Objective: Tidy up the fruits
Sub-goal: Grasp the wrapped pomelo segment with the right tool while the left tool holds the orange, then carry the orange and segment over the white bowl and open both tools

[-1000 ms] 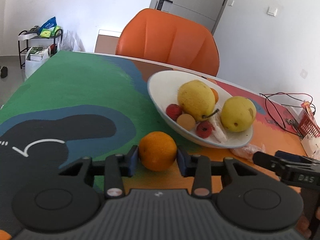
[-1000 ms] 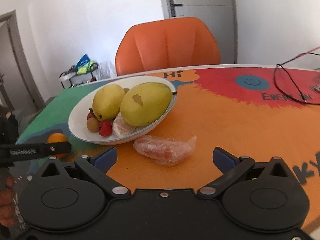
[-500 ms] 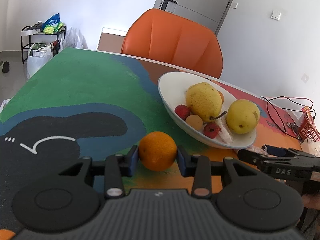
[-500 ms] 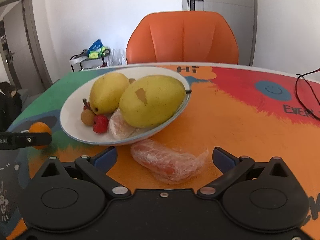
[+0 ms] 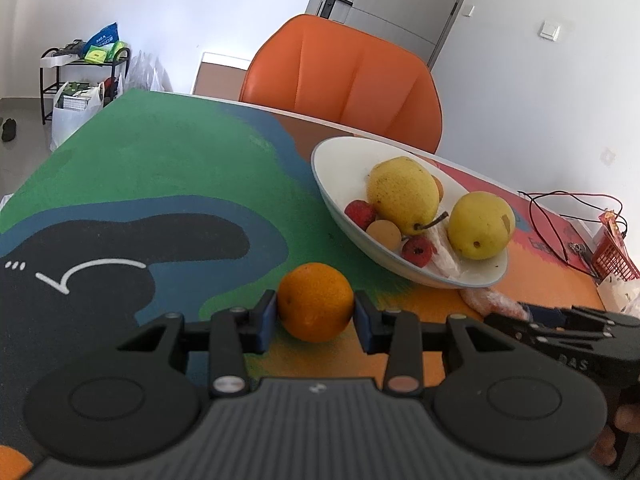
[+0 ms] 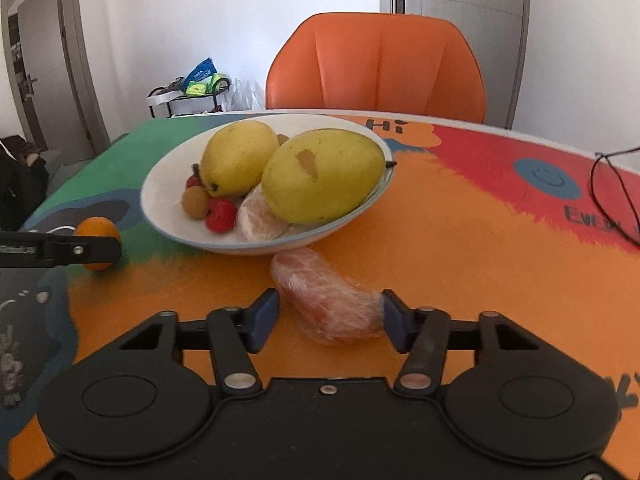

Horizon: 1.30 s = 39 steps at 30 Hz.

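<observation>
My left gripper (image 5: 315, 320) is shut on an orange (image 5: 316, 302), just in front of the white bowl (image 5: 340, 172). The bowl holds two yellow pears (image 5: 402, 194), small red and tan fruits (image 5: 360, 214) and a wrapped piece. My right gripper (image 6: 330, 318) has closed in around a plastic-wrapped orange-pink fruit piece (image 6: 330, 302) lying on the table in front of the bowl (image 6: 160, 200); its pads are at the piece's two sides. The orange (image 6: 98, 240) and a left finger show at the left of the right wrist view.
An orange chair (image 6: 376, 68) stands behind the table. Black and red cables (image 5: 568, 216) and a red basket (image 5: 614, 252) lie at the table's right. A shelf with bags (image 5: 84, 64) stands on the floor at far left.
My right gripper moved forward and its jaws narrowed around the wrapped piece. My left gripper kept hold of the orange; the bowl now looks slightly farther to the right.
</observation>
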Each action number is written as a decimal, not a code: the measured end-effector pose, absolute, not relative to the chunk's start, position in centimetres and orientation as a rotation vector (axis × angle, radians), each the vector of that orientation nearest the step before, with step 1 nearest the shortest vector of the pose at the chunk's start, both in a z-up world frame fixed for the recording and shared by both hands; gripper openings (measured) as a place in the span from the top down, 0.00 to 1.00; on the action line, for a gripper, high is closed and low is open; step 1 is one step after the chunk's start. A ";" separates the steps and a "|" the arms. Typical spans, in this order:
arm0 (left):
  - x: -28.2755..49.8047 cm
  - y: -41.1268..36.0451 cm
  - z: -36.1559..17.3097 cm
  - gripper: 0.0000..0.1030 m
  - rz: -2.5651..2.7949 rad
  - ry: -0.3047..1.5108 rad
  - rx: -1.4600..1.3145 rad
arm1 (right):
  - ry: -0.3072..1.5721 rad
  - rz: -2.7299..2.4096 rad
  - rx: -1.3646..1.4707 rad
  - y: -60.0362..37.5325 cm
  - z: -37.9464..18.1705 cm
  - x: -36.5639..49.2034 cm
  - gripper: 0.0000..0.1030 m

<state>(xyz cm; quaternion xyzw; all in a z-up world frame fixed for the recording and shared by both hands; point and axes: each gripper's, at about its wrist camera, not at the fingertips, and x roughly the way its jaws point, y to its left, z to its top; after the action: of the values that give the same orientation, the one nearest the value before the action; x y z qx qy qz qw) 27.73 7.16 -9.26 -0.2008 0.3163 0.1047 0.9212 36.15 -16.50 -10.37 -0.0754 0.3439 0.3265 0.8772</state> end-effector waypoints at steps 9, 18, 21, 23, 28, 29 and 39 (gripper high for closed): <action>27.5 7.2 -9.3 0.62 0.210 0.646 -0.423 | 0.751 0.760 -0.112 -16.1 -9.9 34.3 0.54; 27.3 7.1 -9.2 0.62 0.208 0.643 -0.433 | 0.734 0.695 -0.122 -14.4 -10.0 34.5 0.52; 27.2 7.0 -9.1 0.62 0.203 0.638 -0.434 | 0.728 0.677 -0.137 -14.3 -10.2 34.6 0.59; 27.0 6.9 -9.0 0.62 0.197 0.634 -0.436 | 0.725 0.652 -0.135 -14.5 -10.2 34.7 0.67; 26.5 6.2 -8.3 0.62 0.186 0.617 -0.418 | 0.759 0.672 -0.087 -15.7 -9.8 34.3 0.70; 26.5 6.1 -8.1 0.62 0.182 0.613 -0.416 | 0.762 0.671 -0.075 -16.0 -9.8 34.2 0.70; 26.5 4.9 -6.4 0.62 0.157 0.575 -0.381 | 0.735 0.668 -0.050 -17.6 -8.6 32.7 0.79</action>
<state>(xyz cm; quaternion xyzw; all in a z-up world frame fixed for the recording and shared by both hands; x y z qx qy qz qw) 26.54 4.90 -6.39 -0.1866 0.2814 0.0768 0.9381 32.75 -17.62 -8.62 -0.0242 0.3523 0.3206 0.8789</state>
